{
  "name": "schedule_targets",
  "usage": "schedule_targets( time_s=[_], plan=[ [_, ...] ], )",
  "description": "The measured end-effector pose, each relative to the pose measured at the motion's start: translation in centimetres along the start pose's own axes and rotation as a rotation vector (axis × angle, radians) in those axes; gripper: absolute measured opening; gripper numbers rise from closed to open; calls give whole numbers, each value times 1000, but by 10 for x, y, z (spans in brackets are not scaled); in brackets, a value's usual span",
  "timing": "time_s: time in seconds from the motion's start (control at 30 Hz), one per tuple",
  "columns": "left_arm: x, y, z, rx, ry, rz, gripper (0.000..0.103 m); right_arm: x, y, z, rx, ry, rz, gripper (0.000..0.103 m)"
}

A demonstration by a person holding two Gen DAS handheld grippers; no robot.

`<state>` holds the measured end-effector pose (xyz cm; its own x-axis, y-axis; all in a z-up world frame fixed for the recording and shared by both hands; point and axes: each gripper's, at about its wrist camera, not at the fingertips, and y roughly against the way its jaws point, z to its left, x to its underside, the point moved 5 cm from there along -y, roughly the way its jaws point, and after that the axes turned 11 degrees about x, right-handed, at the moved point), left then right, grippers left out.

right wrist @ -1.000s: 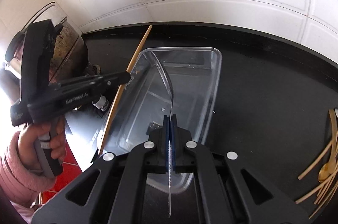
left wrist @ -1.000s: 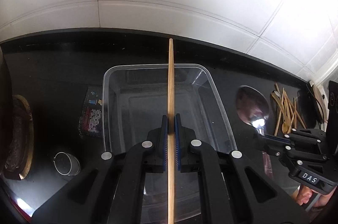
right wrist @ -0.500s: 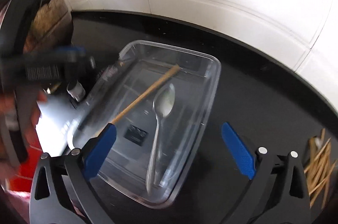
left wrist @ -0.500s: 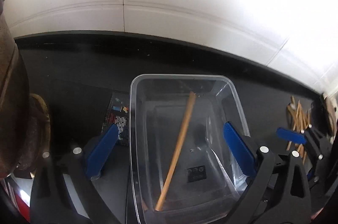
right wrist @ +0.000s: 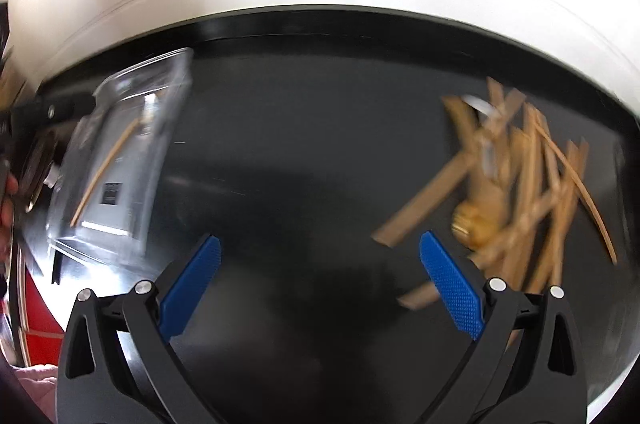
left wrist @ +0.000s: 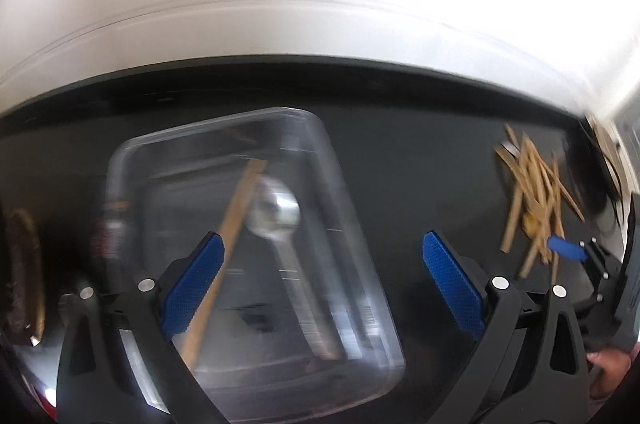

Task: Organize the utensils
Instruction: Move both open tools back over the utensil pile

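One clear plastic container [left wrist: 256, 224] sits on the counter at about 9 o'clock of the left wrist view. Inside it lie one wooden stick [left wrist: 224, 248] and one metal spoon [left wrist: 276, 216]. At 3 o'clock, one heap of wooden utensils [right wrist: 516, 184] sprawls; blur keeps its pieces from being counted, though they number well over five.

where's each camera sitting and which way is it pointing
Left wrist: on the left tongs, angled down at the clear tub holding a spoon; open blue pads and fingers of the other hand at the right edge show.
Right wrist: on the right tongs, angled down at dark counter beside the wooden pile; open pads show.
Shared: tub, pile, counter.
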<state>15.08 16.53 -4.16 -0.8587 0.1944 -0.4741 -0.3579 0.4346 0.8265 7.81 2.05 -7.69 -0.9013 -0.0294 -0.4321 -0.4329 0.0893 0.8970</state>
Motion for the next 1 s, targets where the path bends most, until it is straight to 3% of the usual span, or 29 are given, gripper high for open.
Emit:
schedule_targets(
  time_s=[0.3, 0.47, 0.73, 1.0],
  plan=[
    [10, -57, -126, 55, -119, 96, 97, 47, 2, -156, 79, -128, 58, 97],
    [18, -84, -172, 11, -160, 131, 97, 66, -7, -230, 125, -154, 98, 97],
    [17, -128, -194, -126, -180, 173, 97, 76, -44, -308, 192, -57, 217, 97],
    [12, -162, -196, -194, -129, 225, 97, 61, -56, -335, 143, 72, 175, 97]
  ],
)
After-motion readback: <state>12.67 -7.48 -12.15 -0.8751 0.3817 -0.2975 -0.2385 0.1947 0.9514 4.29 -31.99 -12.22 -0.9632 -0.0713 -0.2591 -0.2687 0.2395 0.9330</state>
